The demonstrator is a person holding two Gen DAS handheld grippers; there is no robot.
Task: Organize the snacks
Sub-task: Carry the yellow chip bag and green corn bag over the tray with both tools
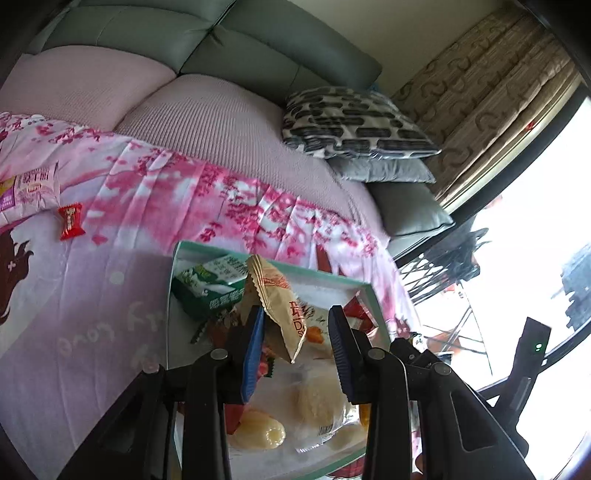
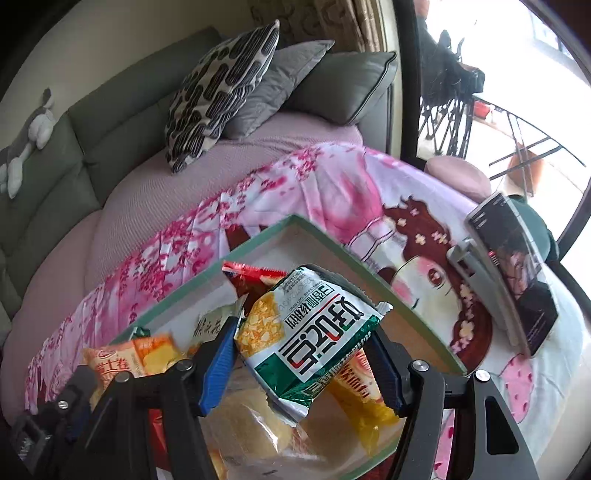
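right gripper [image 2: 303, 332]: hanging over the box, jaws standing mid-wide and clamping a green-and-white packet [image 2: 314, 332] across its width, both blue pads pressing on its sides
green-and-white packet: riding tilted in the air above the box contents, printed face turning up to the camera
left gripper [image 1: 295, 314]: pointing down over the box, jaws sitting as narrow as they go, a gap showing between the pads
tan packet [image 1: 275, 306]: standing on end in that gap, leaning against the left pad [image 1: 255, 354], clear of the other pad; cannot tell whether it is being gripped or just propping on the pile
box [image 1: 332, 275]: teal-rimmed, shallow, sitting on the pink blanket, filling up with snacks
box contents: pale round pastries [image 1: 317, 402] in clear wrap lying nearest; orange packet [image 2: 129, 358] lying at the left side; red packet [image 2: 255, 277] poking up behind the held one; green milk carton [image 1: 210, 284] lying at the far end
pink blanket [image 1: 155, 199]: blossom and cartoon print, covering the sofa seat under the box
loose snacks: red candy [image 1: 71, 221] and a pink-purple packet [image 1: 29, 188] lying on the blanket well apart from the box, on its left in the left wrist view
phone [image 2: 513, 273]: leaning on a grey stand, on the blanket to the right of the box
cushions [image 2: 221, 96]: patterned one resting on two grey ones, at the sofa end by the window
sofa [image 1: 207, 33]: grey-green backrest running behind
plush toy [image 2: 33, 136]: lying on top of the backrest, far left
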